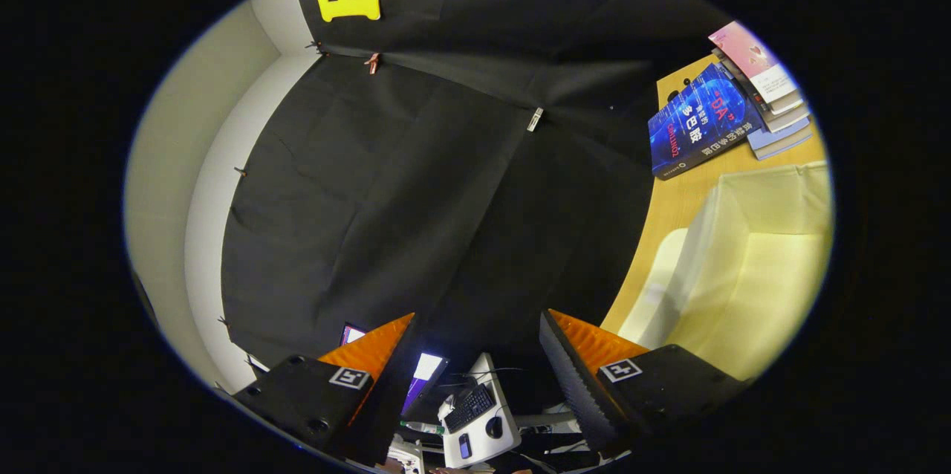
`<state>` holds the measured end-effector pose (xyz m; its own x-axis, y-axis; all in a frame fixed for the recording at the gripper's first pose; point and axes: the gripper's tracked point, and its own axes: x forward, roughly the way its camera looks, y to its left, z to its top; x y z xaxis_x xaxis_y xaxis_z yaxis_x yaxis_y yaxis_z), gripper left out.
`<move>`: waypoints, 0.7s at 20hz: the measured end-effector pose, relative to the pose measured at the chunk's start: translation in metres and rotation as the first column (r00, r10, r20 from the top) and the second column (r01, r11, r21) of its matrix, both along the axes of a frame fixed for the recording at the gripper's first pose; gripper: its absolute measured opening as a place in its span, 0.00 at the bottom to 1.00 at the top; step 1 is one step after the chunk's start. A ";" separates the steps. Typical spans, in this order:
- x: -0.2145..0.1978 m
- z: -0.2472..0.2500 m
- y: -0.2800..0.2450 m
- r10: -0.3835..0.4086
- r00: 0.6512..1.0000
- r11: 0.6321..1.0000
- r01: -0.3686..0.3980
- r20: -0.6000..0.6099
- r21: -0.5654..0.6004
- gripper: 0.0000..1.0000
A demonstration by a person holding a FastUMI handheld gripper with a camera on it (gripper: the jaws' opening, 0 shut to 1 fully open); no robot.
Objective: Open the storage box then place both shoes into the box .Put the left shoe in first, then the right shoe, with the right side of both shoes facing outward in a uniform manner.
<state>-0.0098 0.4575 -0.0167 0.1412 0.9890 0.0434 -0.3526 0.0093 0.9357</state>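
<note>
Beside the storage box (750, 266), the gripper (475, 362) is pointing away from the work, its fingers (371, 362) standing spread apart with nothing between them. The view is rolled on its side, so the wooden surface (680, 199) is running up past the box rather than lying flat. The box itself is sitting off to one side of the fingers, a pale, cream-coloured container with translucent walls resting on that surface; whether its lid is up or down is hard to tell from this angle. Beyond the box, at the far end of the surface, a stack of books (732, 106) is lying against the black cloth wall (416, 184). Between the fingers and further off, a keyboard (469, 407) and a mouse (494, 426) are showing on a small white desk. No shoes can be made out here.

The opening step seems to be the one in hand, with nothing yet gripped. The next move is likely calling for the gripper to swing round toward the box, level out, and bring the spread fingers to the lid's edge.
</note>
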 end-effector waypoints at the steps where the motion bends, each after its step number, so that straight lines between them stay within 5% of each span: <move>1: 0.001 -0.001 -0.002 -0.005 1.000 1.000 0.005 0.000 -0.007 0.96; 10: 0.004 0.001 -0.078 -0.076 0.994 0.996 0.080 0.082 -0.039 0.96; 14: 0.003 -0.014 -0.131 -0.098 0.968 0.982 0.132 0.229 -0.137 0.96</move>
<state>-0.0071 0.3261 -0.0303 0.2583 0.9641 -0.0618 -0.5379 0.1967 0.8197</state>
